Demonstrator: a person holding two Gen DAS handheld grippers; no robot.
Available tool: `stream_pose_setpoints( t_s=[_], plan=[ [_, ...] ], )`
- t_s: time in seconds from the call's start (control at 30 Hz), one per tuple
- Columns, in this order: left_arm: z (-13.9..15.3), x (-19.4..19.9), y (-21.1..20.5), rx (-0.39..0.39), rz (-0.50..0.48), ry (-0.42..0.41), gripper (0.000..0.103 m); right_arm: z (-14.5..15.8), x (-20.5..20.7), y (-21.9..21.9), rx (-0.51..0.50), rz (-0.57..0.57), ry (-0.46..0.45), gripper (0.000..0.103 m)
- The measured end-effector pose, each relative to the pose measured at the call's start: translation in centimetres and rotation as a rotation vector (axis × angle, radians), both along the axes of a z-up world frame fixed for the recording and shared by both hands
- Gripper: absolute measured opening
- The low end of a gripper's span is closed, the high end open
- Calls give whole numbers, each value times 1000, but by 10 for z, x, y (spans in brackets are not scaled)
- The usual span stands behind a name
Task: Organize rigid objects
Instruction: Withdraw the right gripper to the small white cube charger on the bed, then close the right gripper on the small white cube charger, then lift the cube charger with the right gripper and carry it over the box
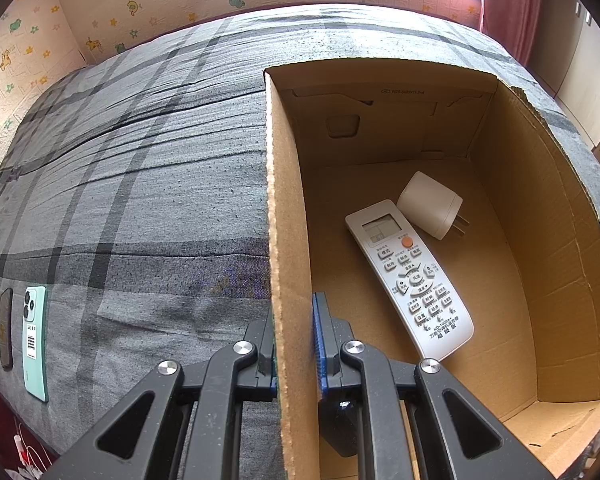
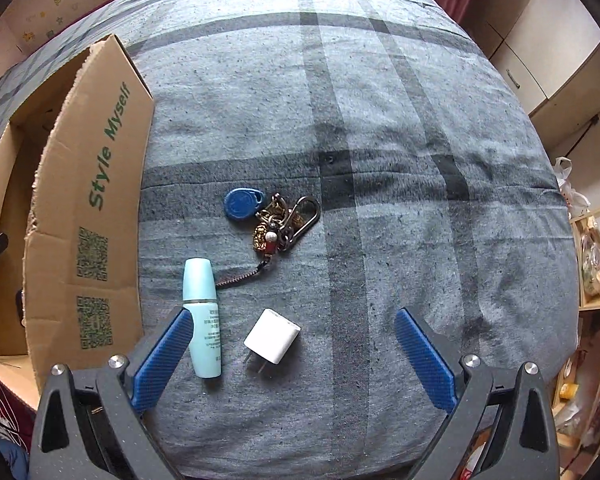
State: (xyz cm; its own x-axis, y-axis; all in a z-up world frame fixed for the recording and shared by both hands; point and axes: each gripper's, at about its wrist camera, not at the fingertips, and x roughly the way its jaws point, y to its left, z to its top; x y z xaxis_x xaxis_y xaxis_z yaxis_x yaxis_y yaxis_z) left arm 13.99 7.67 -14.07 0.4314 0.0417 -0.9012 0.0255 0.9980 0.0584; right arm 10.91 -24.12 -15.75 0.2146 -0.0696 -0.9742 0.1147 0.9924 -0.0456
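My left gripper (image 1: 294, 340) straddles the left wall of the cardboard box (image 1: 278, 216), one finger outside and one inside, closed on that wall. Inside the box lie a white remote control (image 1: 410, 278) and a white plug adapter (image 1: 430, 204). My right gripper (image 2: 292, 344) is open and empty just above the bed. Between its fingers lie a white charger plug (image 2: 272, 336) and a light blue tube (image 2: 202, 320), which touches the left finger. A key bunch with a blue fob (image 2: 268, 220) lies further ahead. The box's outer side (image 2: 96, 208) stands at the left.
A mint green phone (image 1: 34, 340) and a dark phone (image 1: 6, 328) lie on the grey plaid bedspread (image 1: 140, 184) at the far left. Walls, a window and a red curtain are behind the bed. Cabinets and shelves (image 2: 592, 248) stand at the right.
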Motion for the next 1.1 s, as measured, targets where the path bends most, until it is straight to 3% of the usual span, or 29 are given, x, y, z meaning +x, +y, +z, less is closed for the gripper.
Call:
stream_pose_setpoints(
  t_s=[0.5, 0.6, 0.73, 0.8, 0.87, 0.9, 1.1],
  plan=[
    [0, 0, 0, 2, -1, 1, 14, -53, -1, -6, 3, -43, 52, 102],
    [0, 1, 0, 5, -1, 2, 14, -57, -1, -6, 13, -39, 56, 97],
    [0, 1, 0, 7, -2, 1, 14, -60, 0, -10, 31, -49, 66, 80],
    [0, 1, 0, 7, -1, 2, 14, -62, 0, -6, 35, -45, 71, 66],
    [0, 1, -1, 7, 0, 3, 14, -61, 0, -6, 45, -35, 69, 43],
    [0, 1, -1, 8, -1, 2, 14, -61, 0, -3, 50, -34, 67, 39],
    [0, 1, -3, 11, -1, 3, 14, -55, 0, -2, 47, -27, 49, 38]
  ],
)
